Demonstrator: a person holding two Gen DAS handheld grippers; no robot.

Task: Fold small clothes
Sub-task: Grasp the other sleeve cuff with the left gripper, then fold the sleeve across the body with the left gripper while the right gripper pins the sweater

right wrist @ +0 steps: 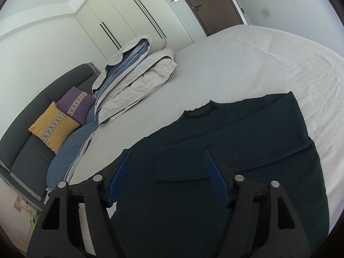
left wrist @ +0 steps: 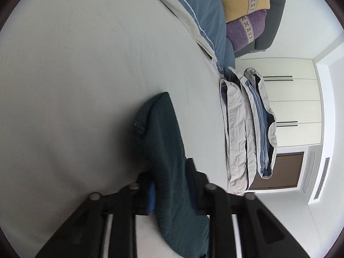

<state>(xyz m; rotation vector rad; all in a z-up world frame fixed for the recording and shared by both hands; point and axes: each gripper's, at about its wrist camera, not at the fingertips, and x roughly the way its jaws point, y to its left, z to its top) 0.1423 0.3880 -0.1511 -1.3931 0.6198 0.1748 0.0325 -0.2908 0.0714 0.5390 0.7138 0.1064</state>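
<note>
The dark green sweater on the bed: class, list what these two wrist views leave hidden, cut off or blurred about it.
- Left wrist view: the sweater part pinched in the left gripper is motion-blurred; which part cannot be told.
- Right wrist view: the sweater's hem is cut off by the bottom edge and covered by the open right gripper.
- Its underside against the bed sheet shows in neither view.

You've got one dark green sweater [right wrist: 225, 142] on the one bed [right wrist: 247, 60], two throw cushions, a yellow one [right wrist: 53, 126] and a purple one [right wrist: 76, 104], one folded duvet [right wrist: 133, 75], and two grippers: left [left wrist: 172, 185], right [right wrist: 167, 172].
</note>
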